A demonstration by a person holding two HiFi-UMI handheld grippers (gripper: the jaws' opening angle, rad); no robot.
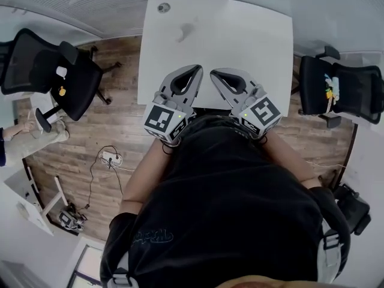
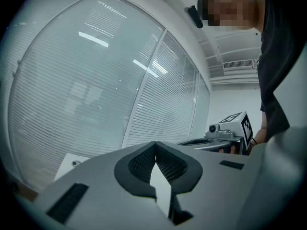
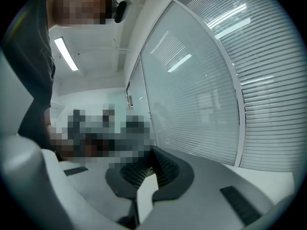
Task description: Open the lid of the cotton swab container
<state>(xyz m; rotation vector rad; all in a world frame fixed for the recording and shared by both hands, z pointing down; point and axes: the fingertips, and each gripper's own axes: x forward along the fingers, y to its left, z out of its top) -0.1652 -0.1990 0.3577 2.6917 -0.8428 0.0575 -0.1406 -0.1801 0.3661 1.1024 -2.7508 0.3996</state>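
In the head view a small pale, see-through container (image 1: 183,33) stands on the white table (image 1: 240,53), toward its far left part; its lid cannot be made out. Both grippers are held side by side at the table's near edge, close to the person's chest, well short of the container. My left gripper (image 1: 197,69) is shut with nothing between its jaws, and so is my right gripper (image 1: 213,73). The left gripper view shows its closed tips (image 2: 155,144) pointing up at the window blinds, with the right gripper's marker cube (image 2: 238,123) beside it. The right gripper's closed tips (image 3: 153,152) also face the blinds.
A small round grey fitting (image 1: 163,7) sits at the table's far left corner. Black office chairs stand to the left (image 1: 54,71) and right (image 1: 342,92) of the table. A power strip with cables (image 1: 111,158) lies on the wooden floor at left.
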